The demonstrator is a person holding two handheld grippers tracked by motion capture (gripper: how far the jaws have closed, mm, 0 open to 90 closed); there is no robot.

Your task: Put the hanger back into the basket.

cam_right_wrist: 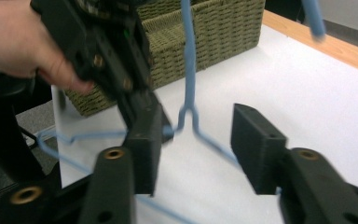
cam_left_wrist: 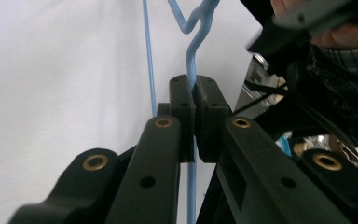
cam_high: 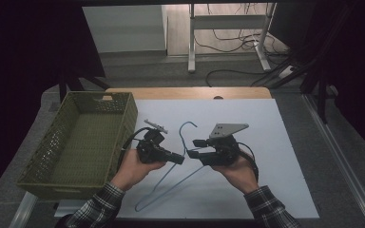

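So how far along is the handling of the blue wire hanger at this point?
Done: the left gripper is clamped on the blue wire hanger at its neck, lifting the hook end while the far corner seems to rest on the white mat. In hand: the right gripper stands open around the neck. Left: the green wicker basket holds nothing yet.

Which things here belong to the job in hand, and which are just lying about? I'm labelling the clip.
In the job:
- blue wire hanger, its neck clamped in the left claw
- right claw, open, the hanger's neck between its pads without touching

Lying about:
- green woven basket at the table's left
- white sheet over the wooden table
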